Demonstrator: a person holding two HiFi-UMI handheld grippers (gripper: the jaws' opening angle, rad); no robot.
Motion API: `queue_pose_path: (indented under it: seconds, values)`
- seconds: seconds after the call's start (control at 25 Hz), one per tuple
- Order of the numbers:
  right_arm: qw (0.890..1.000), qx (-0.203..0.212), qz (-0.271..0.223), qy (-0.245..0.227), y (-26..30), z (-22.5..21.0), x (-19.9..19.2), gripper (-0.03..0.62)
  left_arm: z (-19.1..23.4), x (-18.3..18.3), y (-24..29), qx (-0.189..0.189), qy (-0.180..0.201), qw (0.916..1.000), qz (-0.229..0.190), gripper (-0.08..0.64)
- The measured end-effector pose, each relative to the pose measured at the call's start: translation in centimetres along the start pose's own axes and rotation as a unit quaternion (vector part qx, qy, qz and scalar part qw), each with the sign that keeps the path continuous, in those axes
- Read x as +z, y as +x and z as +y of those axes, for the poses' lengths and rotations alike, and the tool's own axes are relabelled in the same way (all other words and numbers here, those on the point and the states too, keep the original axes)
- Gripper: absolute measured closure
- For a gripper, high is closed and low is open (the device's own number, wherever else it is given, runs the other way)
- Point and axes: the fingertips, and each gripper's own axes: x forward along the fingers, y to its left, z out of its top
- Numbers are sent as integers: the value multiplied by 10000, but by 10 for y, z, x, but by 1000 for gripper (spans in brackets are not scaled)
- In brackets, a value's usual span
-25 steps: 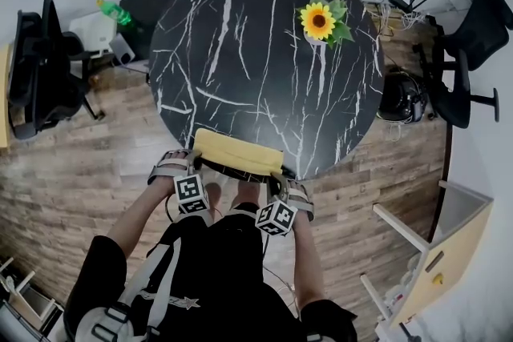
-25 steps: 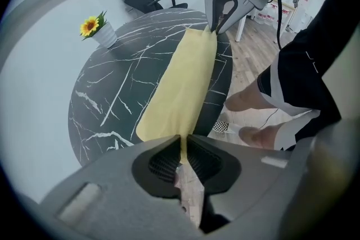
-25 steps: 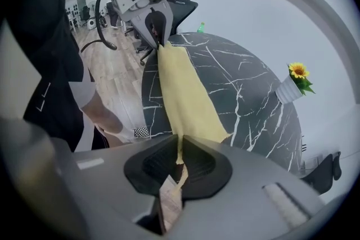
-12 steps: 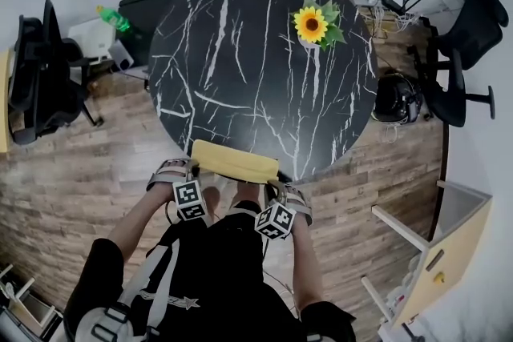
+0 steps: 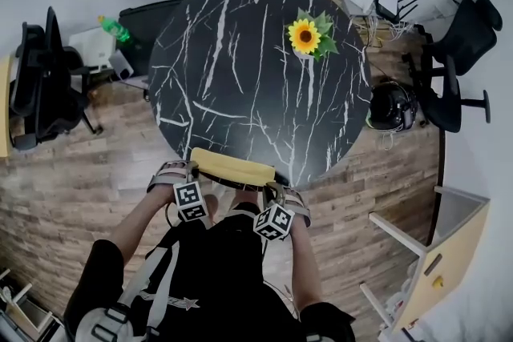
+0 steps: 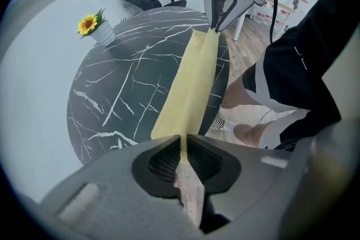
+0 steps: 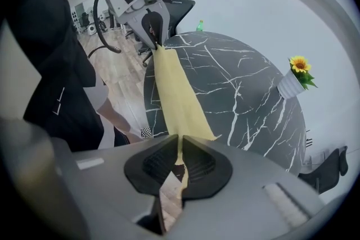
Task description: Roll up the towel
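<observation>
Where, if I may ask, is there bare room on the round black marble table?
The round black marble table is bare across its middle and far left, between the yellow towel at its near edge and the potted sunflower at far right. The near edge is crowded: left gripper and right gripper each clamp a towel end.

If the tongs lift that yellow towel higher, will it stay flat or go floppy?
Probably floppy: the yellow towel is thin folded cloth, held straight only because the left tongs and right tongs pinch its ends. Probably light too, since two small pinches seem enough to hold it. Lifted, its middle would likely sag.
</observation>
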Motion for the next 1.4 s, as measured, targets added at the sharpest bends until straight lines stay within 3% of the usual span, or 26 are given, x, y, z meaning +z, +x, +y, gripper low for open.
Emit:
queue_pose_path:
  seconds: [1.0, 1.2, 1.4]
  values:
    - [10000, 18, -96, -9, 14, -21, 3, 561, 14, 4, 16, -55, -160, 9998, 51, 506]
    - [9997, -220, -138, 27, 10, -25, 3, 548, 22, 3, 11, 159, -407, 9990, -89, 457]
    - [9983, -513, -253, 114, -1, -32, 5, 488, 24, -1, 6, 249, -558, 9980, -192, 383]
